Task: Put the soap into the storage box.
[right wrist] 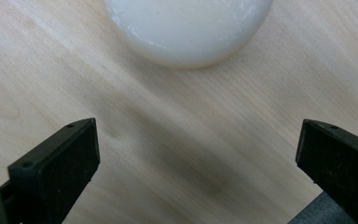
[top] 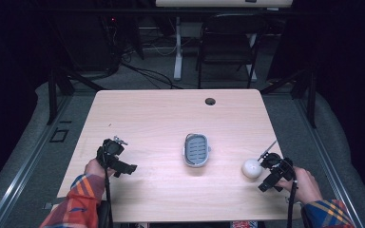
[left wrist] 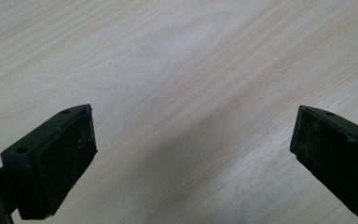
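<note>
Person is holding the left gripper [top: 115,153] low over the table's [top: 171,114] near-left area, jaws spread wide with nothing between. The left hand [top: 96,167] and plaid sleeve [top: 73,206] are entering from the near edge. The right gripper [top: 272,166] is sitting near the near-right corner, jaws also wide apart, gripped by the right hand [top: 304,185].
</note>
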Demonstrator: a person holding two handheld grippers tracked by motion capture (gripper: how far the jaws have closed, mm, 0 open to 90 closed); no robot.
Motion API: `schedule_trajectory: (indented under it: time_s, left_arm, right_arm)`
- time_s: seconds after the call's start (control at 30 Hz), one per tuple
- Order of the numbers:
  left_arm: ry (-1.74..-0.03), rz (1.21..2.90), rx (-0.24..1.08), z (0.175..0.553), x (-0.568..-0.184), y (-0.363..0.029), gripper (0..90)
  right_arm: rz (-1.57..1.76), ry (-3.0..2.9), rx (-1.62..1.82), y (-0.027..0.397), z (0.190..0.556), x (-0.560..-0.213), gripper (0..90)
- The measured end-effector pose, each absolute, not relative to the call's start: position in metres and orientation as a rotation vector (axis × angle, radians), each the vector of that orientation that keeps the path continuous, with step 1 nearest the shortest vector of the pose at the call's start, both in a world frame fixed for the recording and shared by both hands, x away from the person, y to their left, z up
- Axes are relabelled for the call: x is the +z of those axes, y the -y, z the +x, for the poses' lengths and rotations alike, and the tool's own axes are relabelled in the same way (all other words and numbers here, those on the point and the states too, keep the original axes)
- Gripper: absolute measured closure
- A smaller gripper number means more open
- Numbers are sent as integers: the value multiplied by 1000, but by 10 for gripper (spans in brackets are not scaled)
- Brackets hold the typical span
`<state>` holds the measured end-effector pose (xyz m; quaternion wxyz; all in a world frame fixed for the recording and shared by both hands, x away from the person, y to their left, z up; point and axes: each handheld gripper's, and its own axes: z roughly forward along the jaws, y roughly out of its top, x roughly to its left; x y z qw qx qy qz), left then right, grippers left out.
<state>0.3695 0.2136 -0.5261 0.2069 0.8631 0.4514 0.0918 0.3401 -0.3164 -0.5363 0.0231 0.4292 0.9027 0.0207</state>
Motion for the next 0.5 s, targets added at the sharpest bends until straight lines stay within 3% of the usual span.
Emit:
schedule_trajectory:
  time_s: [0.5]
  left_arm:
    - [-1260, 2395, 254, 369, -526, -214, 1]
  right_arm:
    - [1312, -2795, 41, 315, 340, -536, 0]
